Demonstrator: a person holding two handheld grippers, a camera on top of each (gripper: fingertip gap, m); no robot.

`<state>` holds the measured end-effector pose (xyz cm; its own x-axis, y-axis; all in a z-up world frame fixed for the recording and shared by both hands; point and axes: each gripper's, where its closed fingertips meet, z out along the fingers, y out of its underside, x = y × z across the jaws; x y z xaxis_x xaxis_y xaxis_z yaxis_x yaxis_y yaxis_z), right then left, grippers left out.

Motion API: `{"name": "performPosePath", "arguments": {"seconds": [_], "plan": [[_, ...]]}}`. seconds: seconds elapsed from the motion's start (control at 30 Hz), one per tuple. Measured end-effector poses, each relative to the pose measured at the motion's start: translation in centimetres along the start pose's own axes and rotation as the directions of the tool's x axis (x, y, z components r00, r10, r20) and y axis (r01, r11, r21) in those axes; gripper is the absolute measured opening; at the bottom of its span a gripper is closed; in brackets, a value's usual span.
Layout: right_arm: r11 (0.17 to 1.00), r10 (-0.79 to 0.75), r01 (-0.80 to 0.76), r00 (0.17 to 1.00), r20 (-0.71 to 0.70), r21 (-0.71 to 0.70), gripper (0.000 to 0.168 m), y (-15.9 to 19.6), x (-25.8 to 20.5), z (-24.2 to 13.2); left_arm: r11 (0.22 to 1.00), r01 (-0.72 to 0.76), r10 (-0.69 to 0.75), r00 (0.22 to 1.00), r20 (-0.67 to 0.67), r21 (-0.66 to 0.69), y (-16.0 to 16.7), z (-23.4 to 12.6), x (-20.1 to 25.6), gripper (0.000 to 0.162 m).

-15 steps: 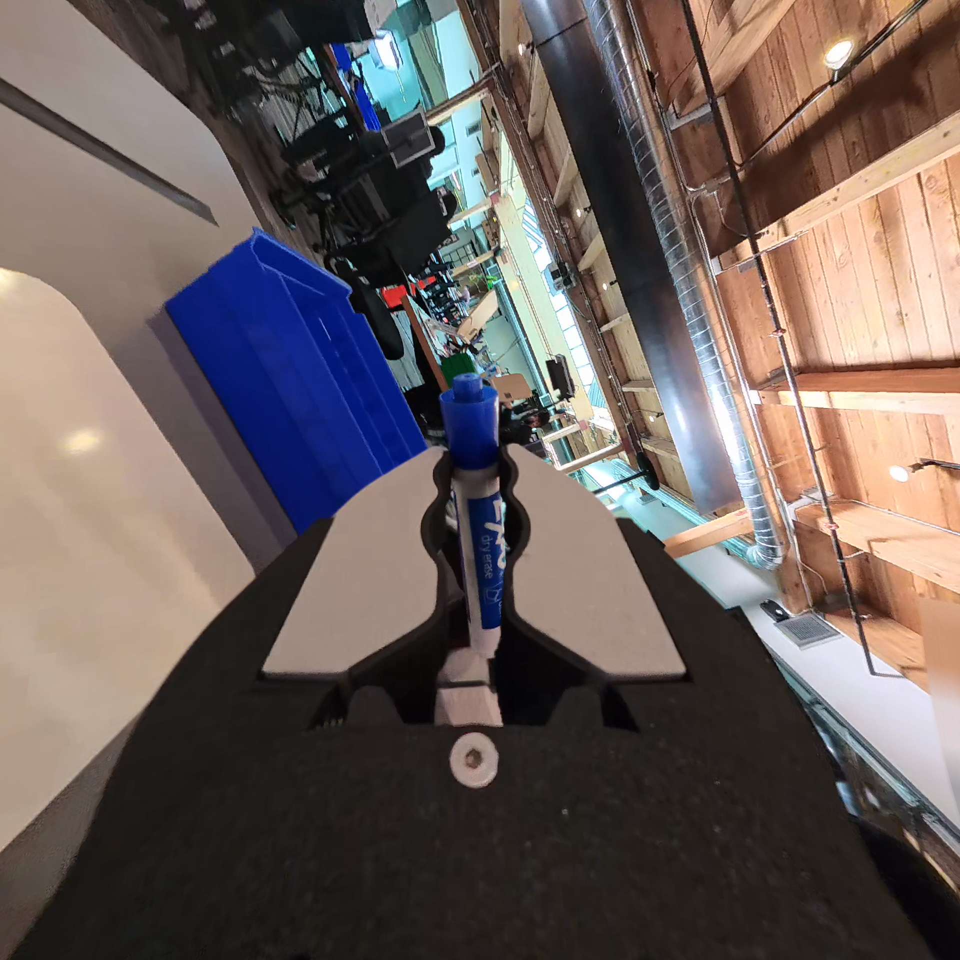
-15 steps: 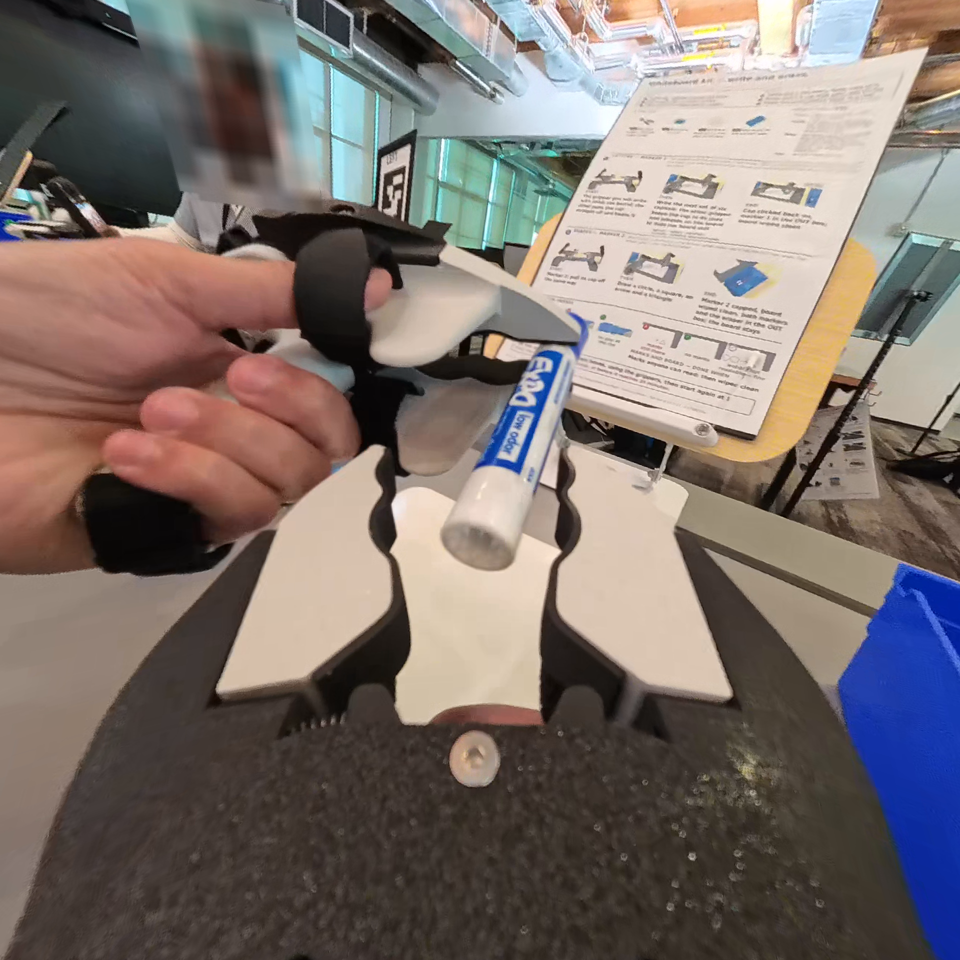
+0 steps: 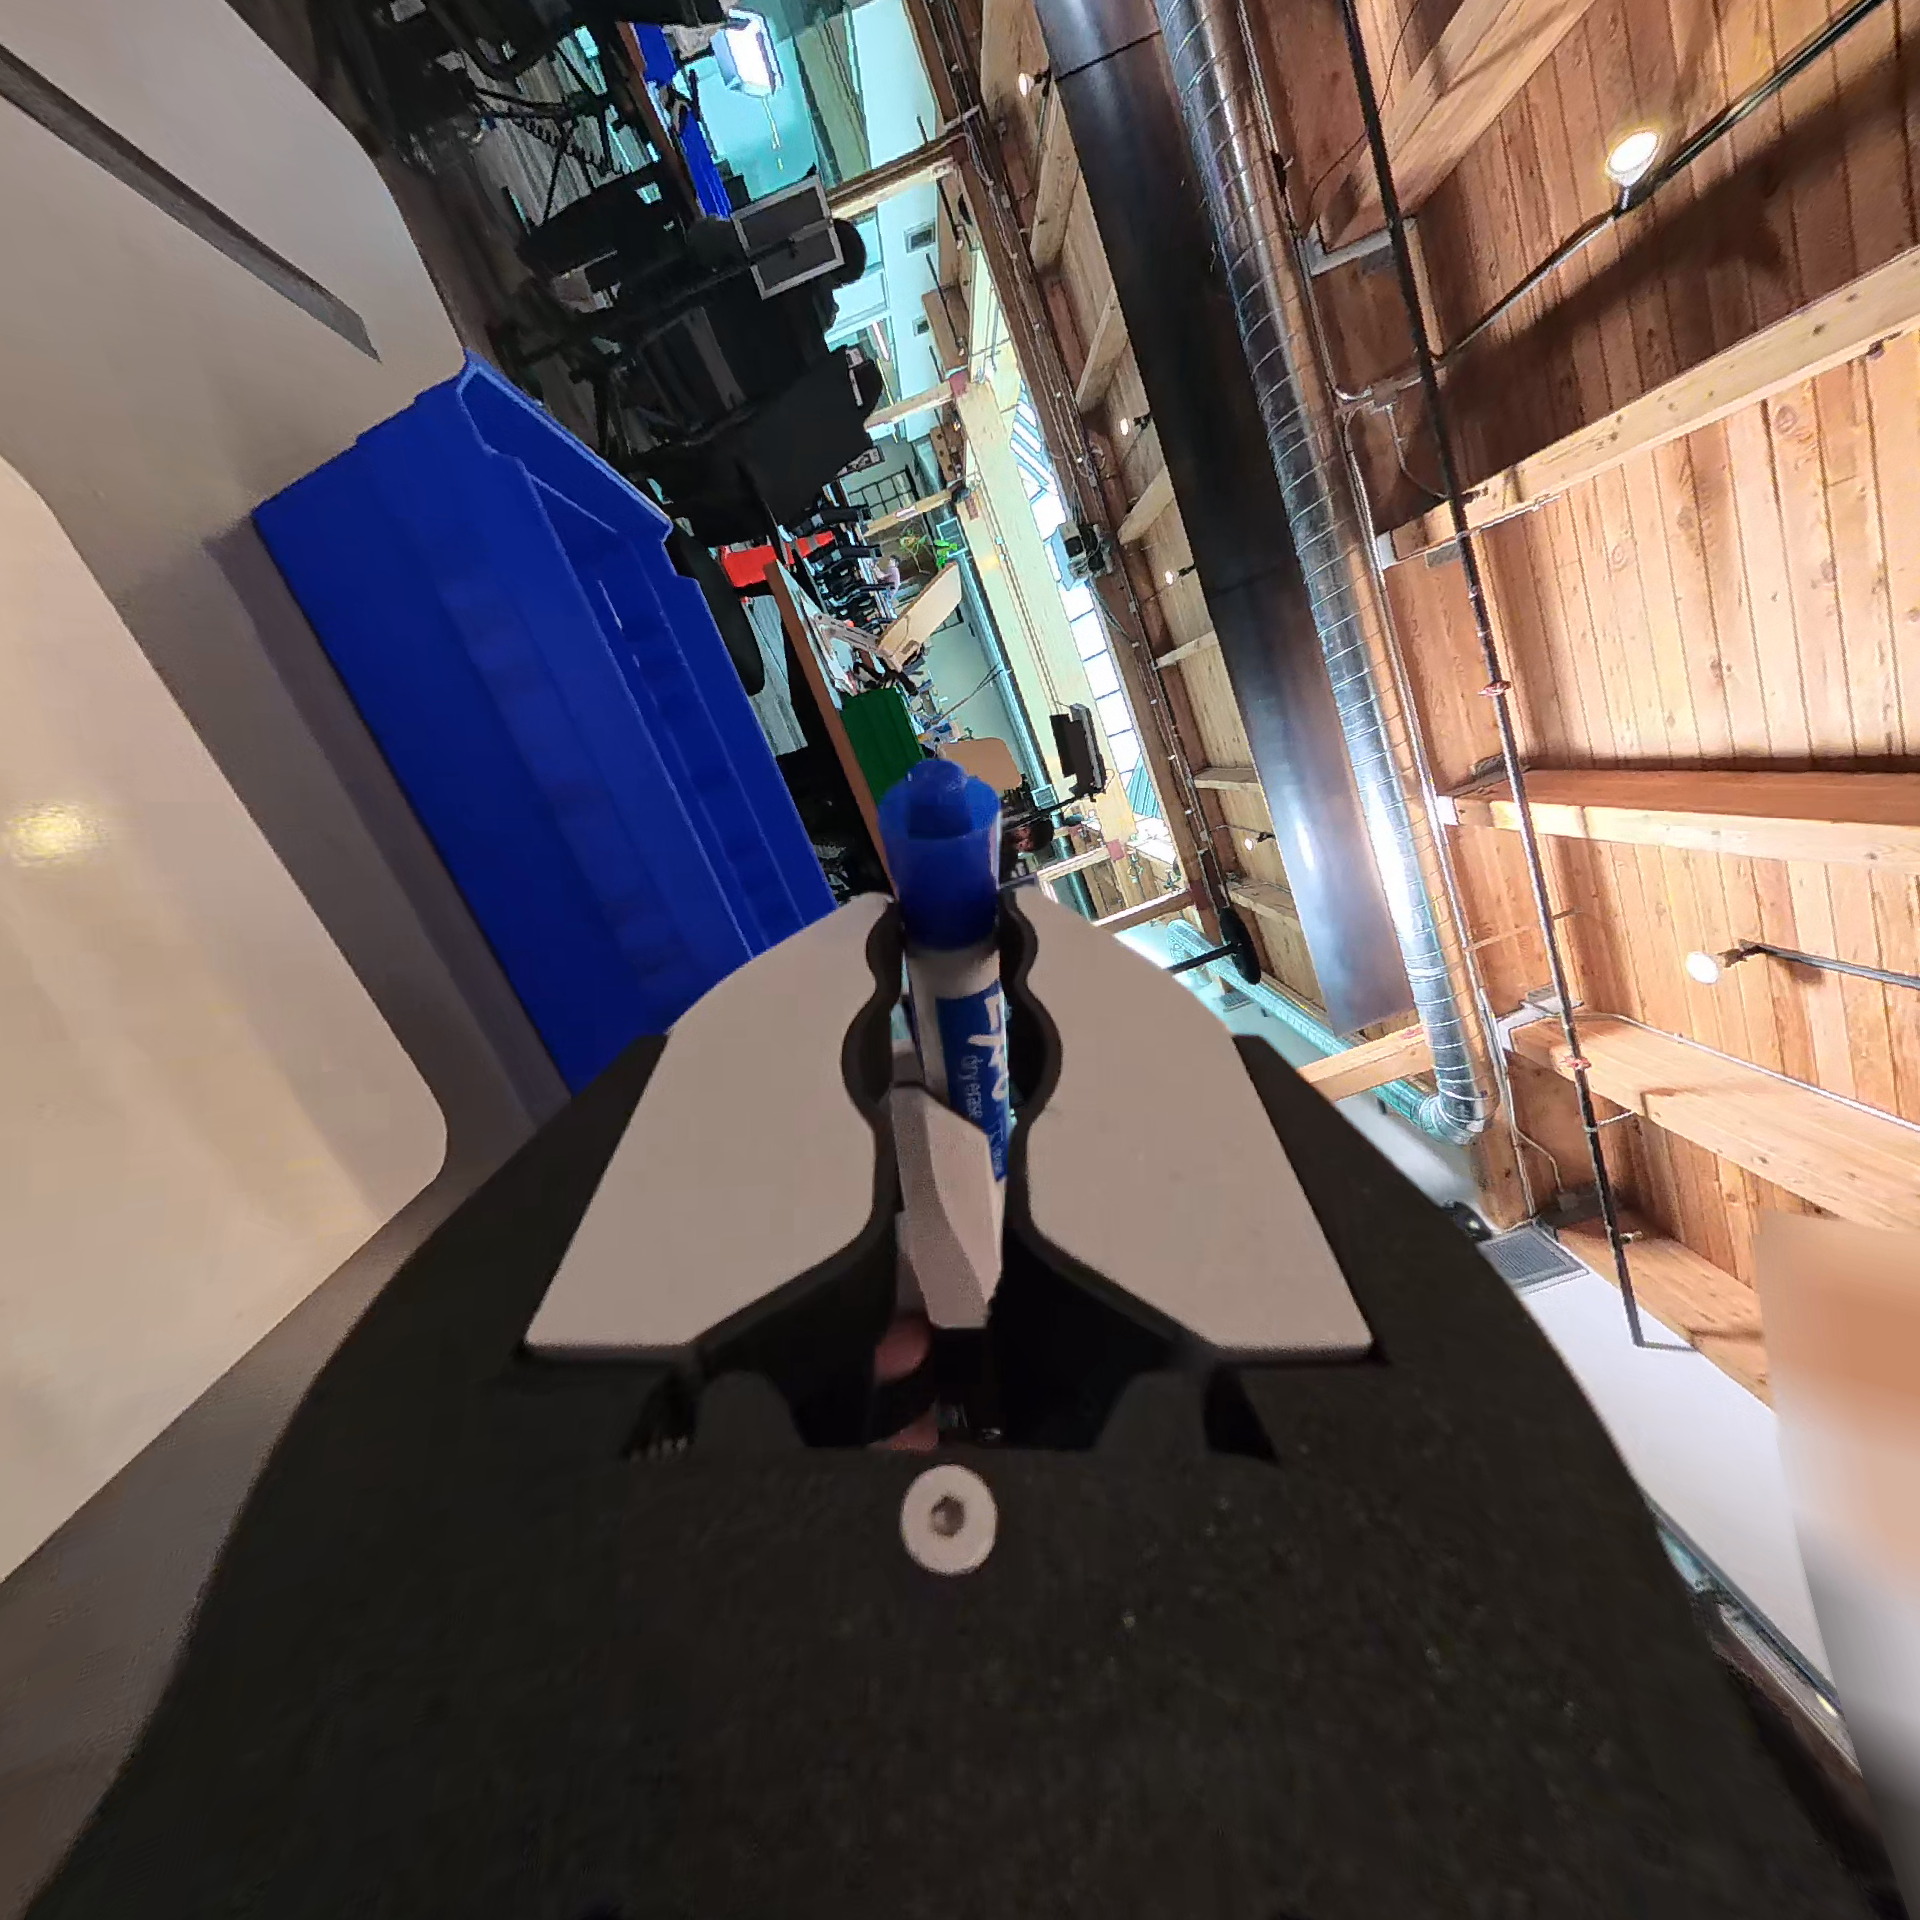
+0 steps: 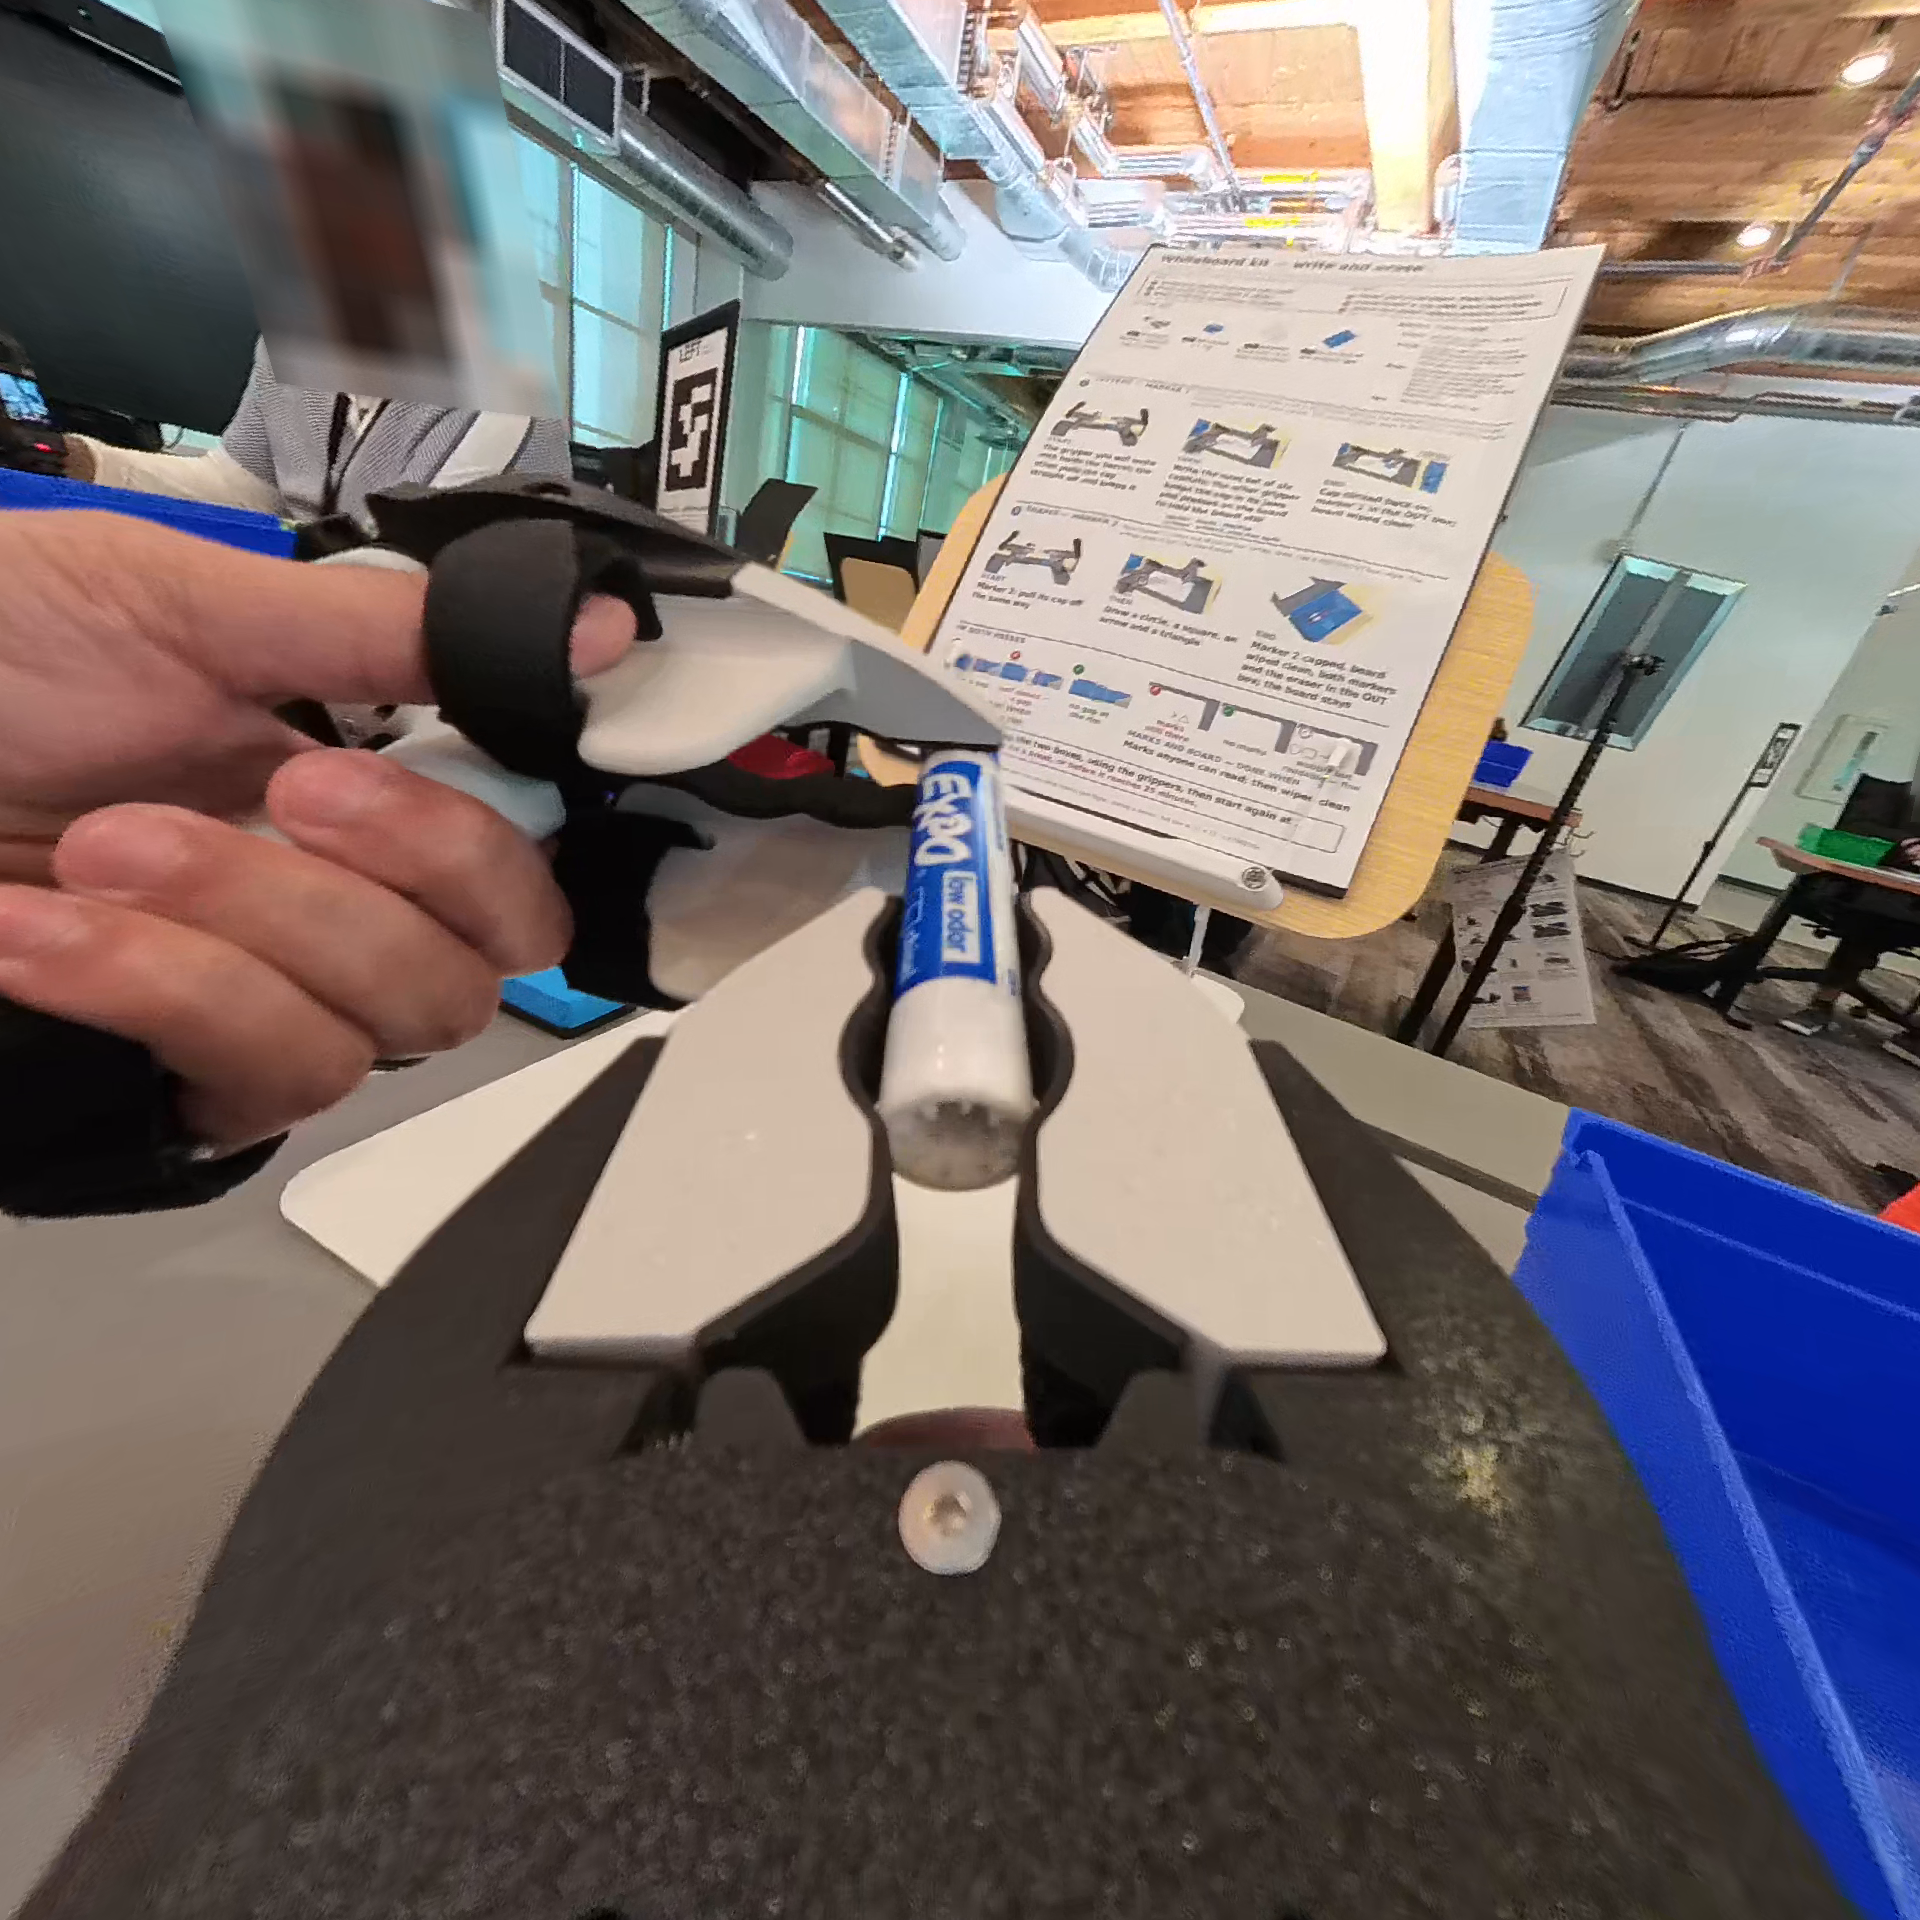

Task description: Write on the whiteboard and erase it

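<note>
I see the left tongs (image 3: 951, 925) pinching the capped blue marker (image 3: 948, 883) near its cap end. My right tongs (image 4: 956, 935) are pressed around the marker's white barrel. The whiteboard (image 4: 416, 1174) lies flat on the desk (image 4: 125, 1403) beneath, with a blue bin (image 4: 1745, 1403) beside it.

The place was a large open workshop or lab inside an industrial building. The ceiling (image 3: 1662, 644) was made of wooden planks and beams, and bare metal ducts (image 3: 1340, 582) ran along it, with small spotlights (image 3: 1633, 156) between them. Tall windows (image 4: 842, 457) stood at the far side. Behind, there were desks, black office chairs (image 3: 790, 416) and tripods (image 4: 1600, 769). A printed instruction sheet (image 4: 1278, 540) leaned on a wooden stand, a black-and-white marker tag (image 4: 694, 416) was posted, and blue plastic bins (image 4: 1766, 1455) sat on the grey table (image 4: 156, 1351).
</note>
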<state>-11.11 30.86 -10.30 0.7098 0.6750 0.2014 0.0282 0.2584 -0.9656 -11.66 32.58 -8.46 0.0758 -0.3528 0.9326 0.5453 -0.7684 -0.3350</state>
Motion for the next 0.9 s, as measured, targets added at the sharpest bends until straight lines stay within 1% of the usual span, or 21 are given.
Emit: {"name": "performPosePath", "arguments": {"seconds": [0.1, 0.2, 0.37, 0.4, 0.5, 0.53, 0.6, 0.63, 0.73, 0.8, 0.9], "plan": [[1.0, -0.007, 0.007, 1.0, 0.022, -0.004, 0.02, 0.1, 0.1, -0.1, 1.0, -0.015, 0.015, 1.0, 0.0, -0.009, 0.1, 0.0, 0.1, 0.016], [1.0, 0.011, -0.012, 0.999, 0.042, 0.006, 0.019, -0.3, 0.1, -0.5, 0.997, -0.061, 0.06, 0.998, -0.011, -0.052, 0.5, 0.1, 0.6, 0.017], [0.988, 0.152, -0.153, 0.972, 0.177, -0.009, 0.02, -1.1, -0.4, -1.2, 0.962, -0.204, 0.195, 0.979, -0.067, -0.182, 1.6, -0.6, 1.4, 0.02], [0.982, 0.187, -0.187, 0.957, 0.22, -0.021, 0.02, -1.3, -0.7, -1.3, 0.946, -0.245, 0.233, 0.969, -0.082, -0.211, 1.8, -1.0, 1.5, 0.024], [0.956, 0.295, -0.282, 0.903, 0.314, -0.085, 0.02, -1.3, -1.4, -1.7, 0.898, -0.358, 0.344, 0.934, -0.098, -0.255, 1.7, -2.5, 1.2, 0.051], [0.943, 0.333, -0.313, 0.874, 0.354, -0.114, 0.02, -1.3, -1.8, -1.8, 0.88, -0.394, 0.381, 0.919, -0.099, -0.266, 1.6, -3.0, 1.0, 0.055], [0.913, 0.408, -0.366, 0.81, 0.421, -0.18, 0.019, -1.3, -2.6, -2.2, 0.834, -0.47, 0.459, 0.882, -0.108, -0.29, 1.3, -4.2, 0.8, 0.058], [0.898, 0.439, -0.385, 0.772, 0.459, -0.212, 0.019, -1.3, -3.1, -2.4, 0.797, -0.516, 0.506, 0.854, -0.121, -0.313, 1.4, -4.7, 0.7, 0.057], [0.863, 0.503, -0.413, 0.669, 0.547, -0.29, 0.02, -1.3, -4.3, -3.1, 0.649, -0.653, 0.655, 0.741, -0.148, -0.391, 2.3, -6.4, 0.2, 0.052], [0.842, 0.539, -0.418, 0.606, 0.585, -0.343, 0.02, -1.0, -4.9, -3.5, 0.572, -0.706, 0.705, 0.683, -0.19, -0.418, 3.0, -7.3, 0.3, 0.048], [0.8, 0.597, -0.435, 0.513, 0.616, -0.414, 0.02, -0.6, -5.7, -4.0, 0.491, -0.762, 0.743, 0.62, -0.253, -0.422, 4.0, -8.0, 0.8, 0.045]]}}
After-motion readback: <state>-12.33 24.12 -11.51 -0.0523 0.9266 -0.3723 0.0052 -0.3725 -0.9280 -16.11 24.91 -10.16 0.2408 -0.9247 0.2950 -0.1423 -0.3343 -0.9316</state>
